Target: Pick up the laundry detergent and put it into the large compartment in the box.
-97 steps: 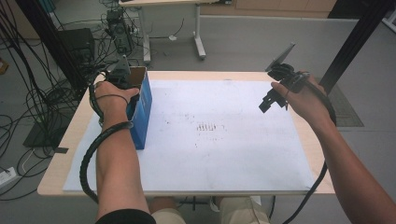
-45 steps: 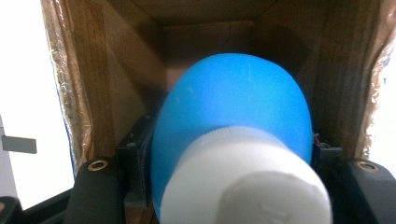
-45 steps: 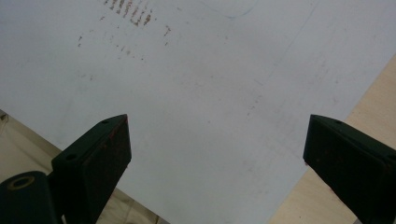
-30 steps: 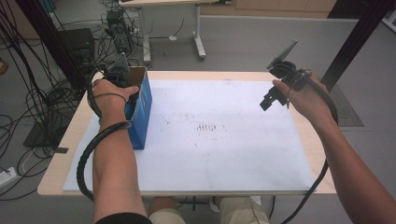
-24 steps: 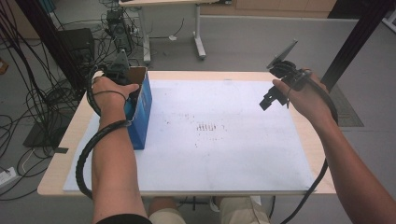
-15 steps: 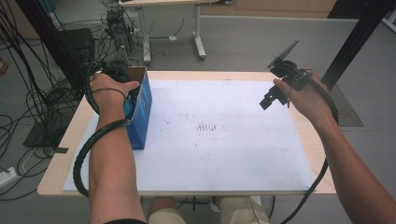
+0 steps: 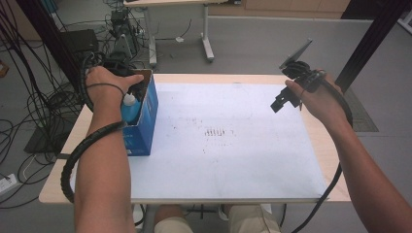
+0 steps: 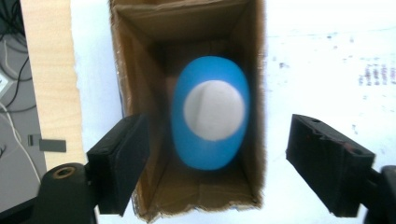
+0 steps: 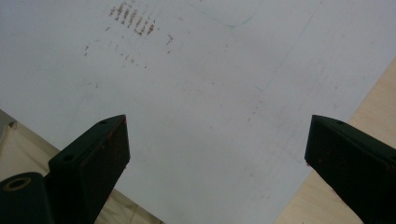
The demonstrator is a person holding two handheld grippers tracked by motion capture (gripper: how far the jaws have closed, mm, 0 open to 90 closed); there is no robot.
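Bottle [image 8: 209, 120] upright inside box [image 8: 140, 70]

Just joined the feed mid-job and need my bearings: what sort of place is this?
Probably a lab or workshop used for recording. A plain wooden table with a white sheet stands on grey floor, cable bundles and equipment beside it, another desk behind.

High view: fixed above the near table edge, facing forward and down, far enough to take in the whole table [image 7: 311, 145] and floor beyond. Left gripper view: rides the left gripper [image 8: 217, 163], aimed straight down, close over the open blue box [image 8: 140, 93] with the blue bottle [image 8: 210, 119] inside. Right gripper view: rides the right gripper [image 9: 217, 158], tilted down at the white sheet [image 9: 210, 84], moderately close. Shared with high view: box and bottle on the left; smudge marks [image 9: 135, 21] and sheet edge on the right.
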